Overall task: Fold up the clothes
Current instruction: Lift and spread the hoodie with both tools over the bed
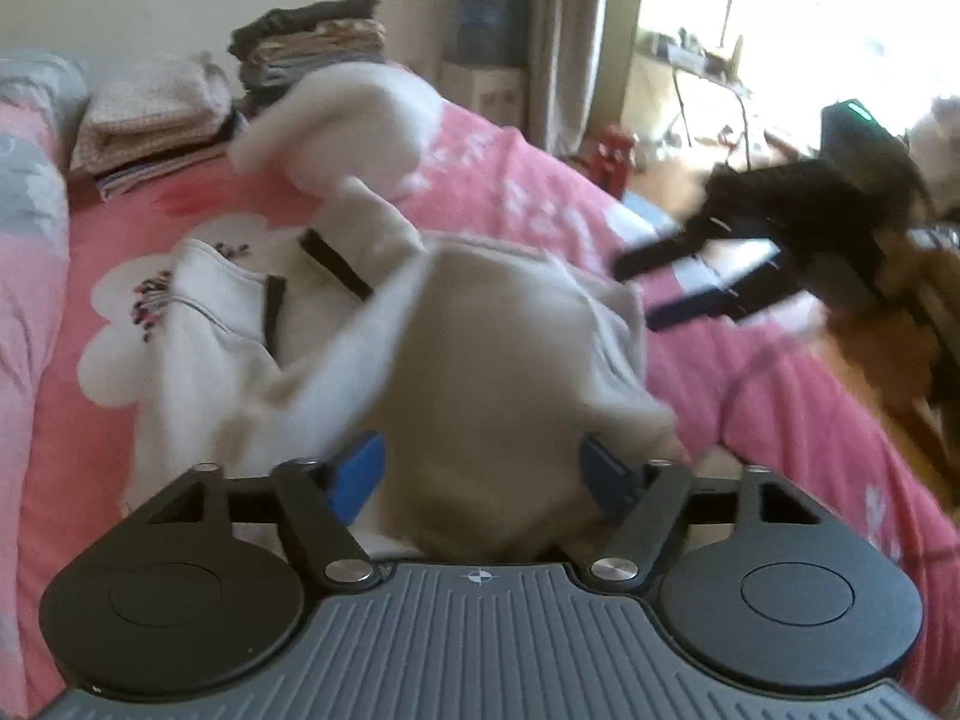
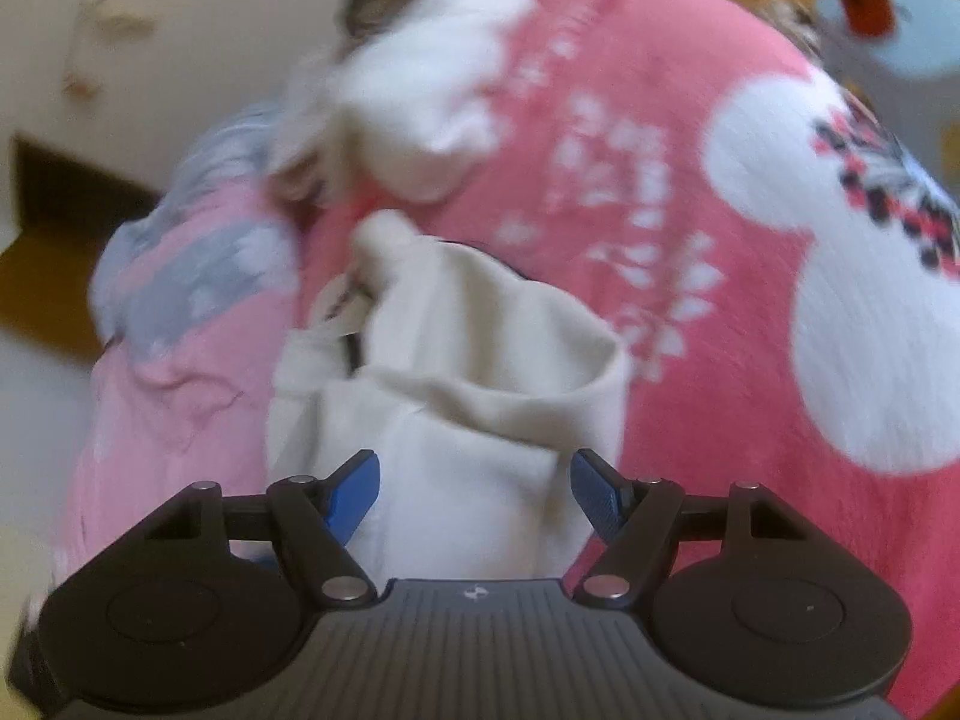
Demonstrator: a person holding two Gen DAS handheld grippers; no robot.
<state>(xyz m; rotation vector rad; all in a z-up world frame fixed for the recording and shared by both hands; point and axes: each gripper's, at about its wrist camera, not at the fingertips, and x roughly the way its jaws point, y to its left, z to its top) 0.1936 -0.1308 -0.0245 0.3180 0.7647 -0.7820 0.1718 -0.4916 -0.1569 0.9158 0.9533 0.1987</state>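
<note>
1. The left gripper (image 1: pixel 483 471) is held low over the bed, pointed across the pink floral bedspread (image 1: pixel 540 180). Its blue-padded fingers (image 1: pixel 357 474) are set wide apart, with cream cloth bunched between them; whether the cloth is actually pinched cannot be told.
2. The right gripper (image 2: pixel 477 489) is aimed down at the same garment. Its fingers (image 2: pixel 354 492) are likewise spread wide, and cream fabric fills the gap without being visibly clamped.
3. In the left wrist view, the right gripper (image 1: pixel 654 288) is seen raised above the right side of the bed, its two dark fingers parted and nothing between them.
4. The cream sweatshirt (image 1: pixel 336 324) lies crumpled in the middle of the bedspread, a black strip showing at its neck and one sleeve (image 1: pixel 336 126) blurred, lifted toward the far end.
5. Two stacks of folded clothes (image 1: pixel 156 120) are seen at the far end of the bed, against the wall.
6. A curtain (image 1: pixel 570 30) and a bright window (image 1: pixel 810 30) are seen beyond the bed on the right.
</note>
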